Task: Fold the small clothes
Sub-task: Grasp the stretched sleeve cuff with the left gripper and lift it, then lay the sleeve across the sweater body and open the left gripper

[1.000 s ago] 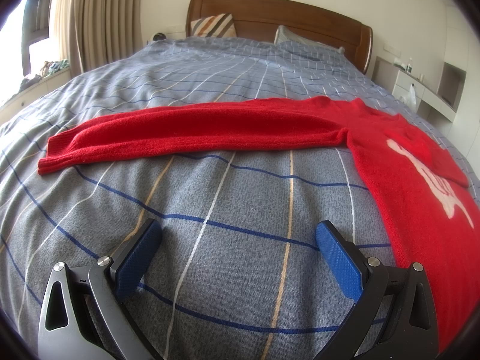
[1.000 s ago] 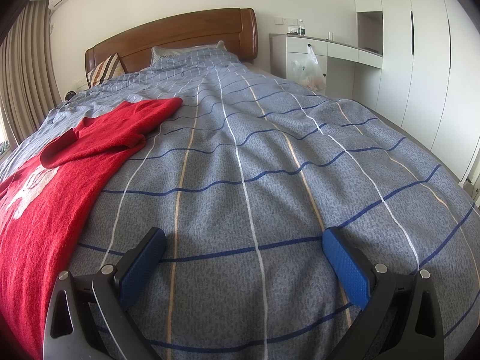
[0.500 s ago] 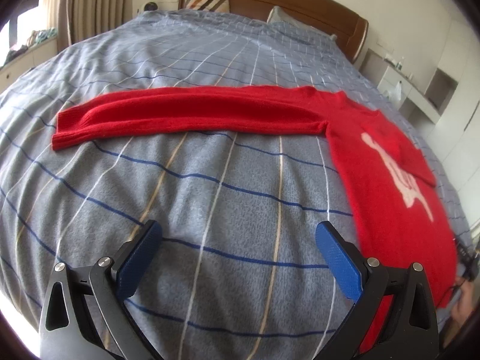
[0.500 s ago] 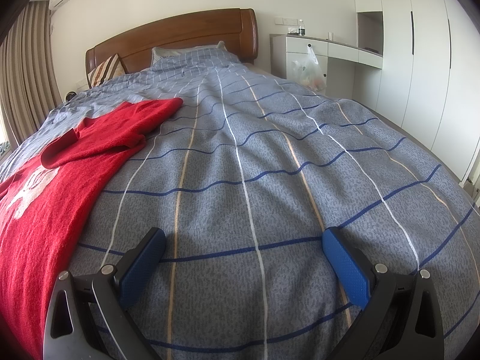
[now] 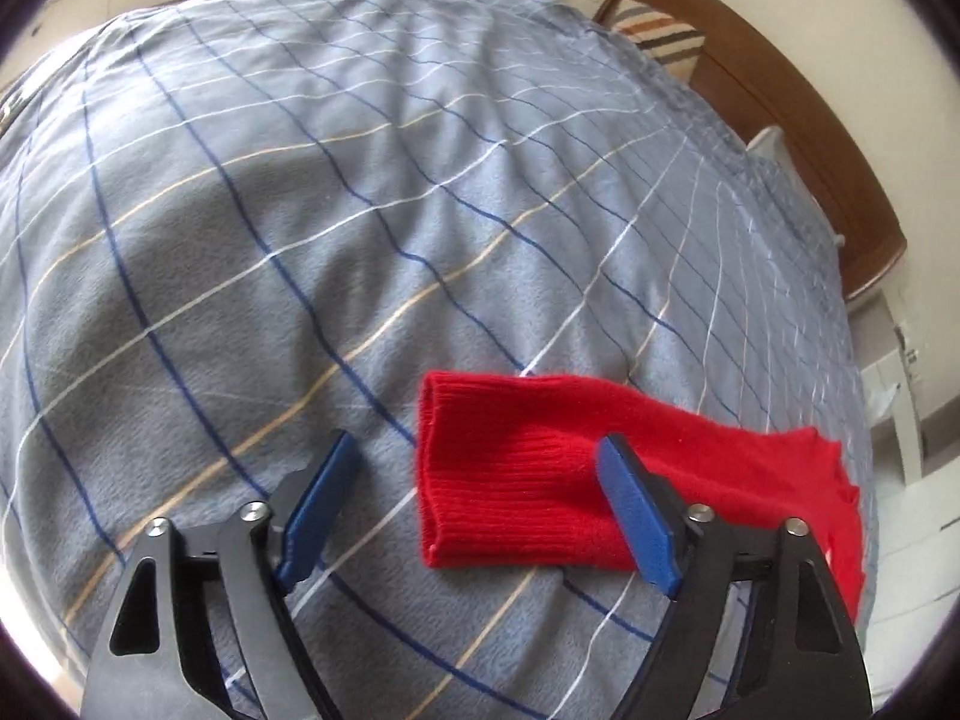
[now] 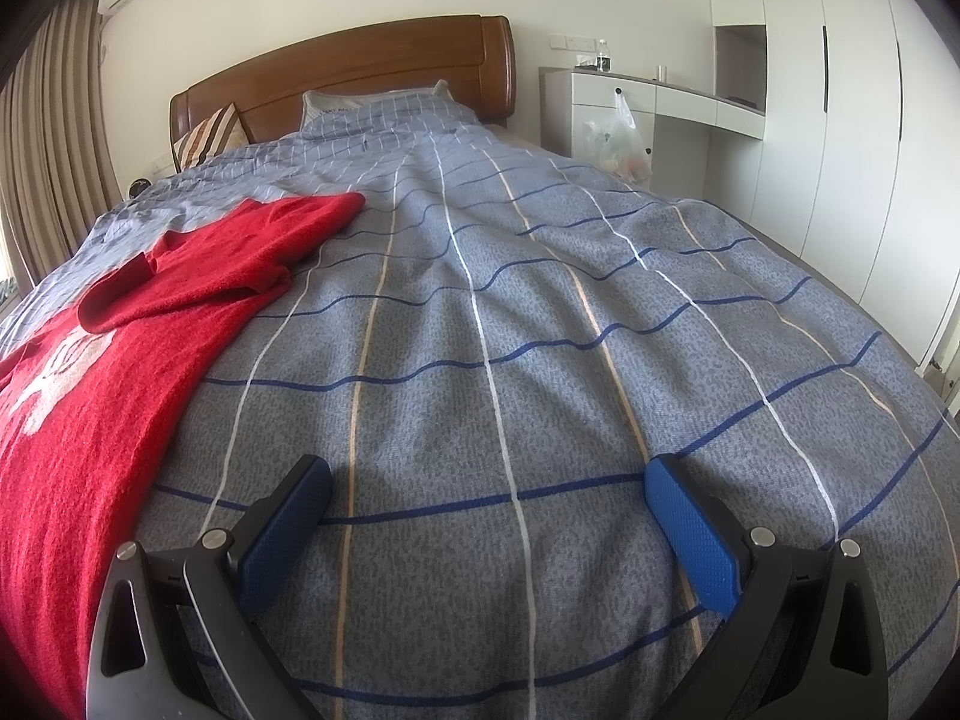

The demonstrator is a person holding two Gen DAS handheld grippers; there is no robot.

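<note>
- No legible text, label, brand or number in either view.
- Sweater [image 6: 90, 372] bears a white motif; whether it holds lettering cannot be told.

Left wrist view: mounted behind the left claw [image 5: 474, 510], angled steeply down, close over the bed [image 5: 300, 210]. Headboard [image 5: 780, 120] appears at 2 o'clock, red sweater [image 5: 540, 480] cuff just beyond the fingertips.

Right wrist view: mounted behind the right claw [image 6: 486, 516], tilted down less steeply, looking along the bed toward the headboard at 12 o'clock; wardrobe [image 6: 840, 120] at 2 o'clock.

Shared: checked bedcover, headboard, striped pillow [image 6: 210, 135], red sweater.
</note>
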